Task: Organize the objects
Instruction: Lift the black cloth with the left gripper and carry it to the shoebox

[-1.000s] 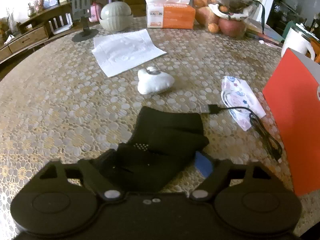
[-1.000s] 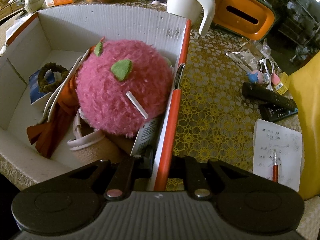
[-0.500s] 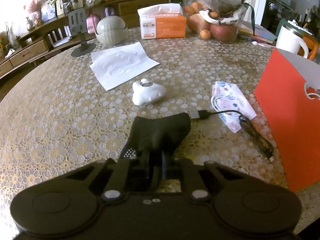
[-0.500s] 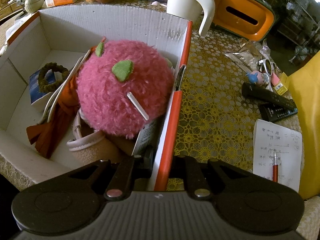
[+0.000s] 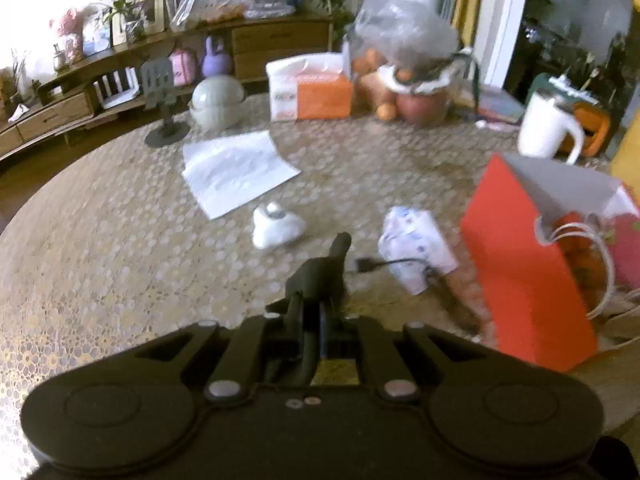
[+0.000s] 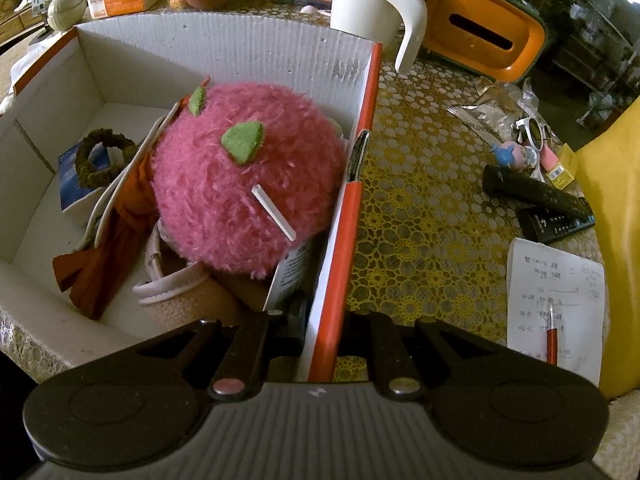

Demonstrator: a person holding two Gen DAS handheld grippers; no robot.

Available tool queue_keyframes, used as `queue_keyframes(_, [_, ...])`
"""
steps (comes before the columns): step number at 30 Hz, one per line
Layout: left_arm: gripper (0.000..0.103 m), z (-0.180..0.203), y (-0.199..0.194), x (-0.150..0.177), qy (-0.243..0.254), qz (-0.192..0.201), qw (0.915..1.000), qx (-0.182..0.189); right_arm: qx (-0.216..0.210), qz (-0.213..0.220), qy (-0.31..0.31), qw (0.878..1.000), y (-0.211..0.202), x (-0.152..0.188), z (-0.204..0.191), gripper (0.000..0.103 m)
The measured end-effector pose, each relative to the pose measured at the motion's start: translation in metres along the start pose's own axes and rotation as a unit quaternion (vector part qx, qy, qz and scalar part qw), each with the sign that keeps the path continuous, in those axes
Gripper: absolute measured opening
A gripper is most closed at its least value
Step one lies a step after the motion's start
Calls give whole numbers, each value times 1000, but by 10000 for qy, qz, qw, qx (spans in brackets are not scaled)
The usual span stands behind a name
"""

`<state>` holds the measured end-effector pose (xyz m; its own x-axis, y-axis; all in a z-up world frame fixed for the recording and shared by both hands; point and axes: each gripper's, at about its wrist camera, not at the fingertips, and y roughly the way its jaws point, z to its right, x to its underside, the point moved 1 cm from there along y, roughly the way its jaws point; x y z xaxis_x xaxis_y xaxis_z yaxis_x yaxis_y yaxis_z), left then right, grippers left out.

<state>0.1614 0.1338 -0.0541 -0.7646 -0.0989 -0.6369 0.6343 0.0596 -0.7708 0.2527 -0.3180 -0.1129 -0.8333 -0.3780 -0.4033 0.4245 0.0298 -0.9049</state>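
My left gripper (image 5: 314,312) is shut on a black glove (image 5: 326,268), which hangs from the jaws above the lace tablecloth. To its right stands the red cardboard box (image 5: 524,276). In the right wrist view my right gripper (image 6: 322,330) is shut on that box's red right wall (image 6: 344,232). Inside the box lie a pink fuzzy ball with green leaves (image 6: 244,176), an orange cloth (image 6: 104,256), a beige pouch (image 6: 180,292) and a brown hair tie (image 6: 102,156).
On the table lie a white soft item (image 5: 276,228), a patterned face mask (image 5: 416,244), a black cable (image 5: 384,264) and a white sheet (image 5: 236,170). Farther back stand a tissue pack (image 5: 310,86) and a white jug (image 6: 372,2). Remotes (image 6: 544,200), a note (image 6: 554,300).
The left gripper shut on the black glove and lifted it off the table, so the view now looks from higher up. The right gripper kept its hold on the box wall.
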Motion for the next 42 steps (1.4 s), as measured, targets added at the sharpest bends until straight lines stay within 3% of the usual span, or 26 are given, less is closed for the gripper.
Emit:
queue_keyframes(10, [5,40,-48,-33,229,483,9969,571,7,1,2,10000,0,0,0,11])
queue_keyframes(17, [5,82,-63,-55,519,600,9943,713,41,8,-11,10000,0,-1,-1,11])
queue_keyframes(29, [5,164,-63,-78,941,794,9835,1322,38,35,14,10000,0,1,-3,11])
queue_keyframes(42, [5,222,-31,-76,1240,523,9823,1301,-94,-9,81,9999,-5,8,2,11])
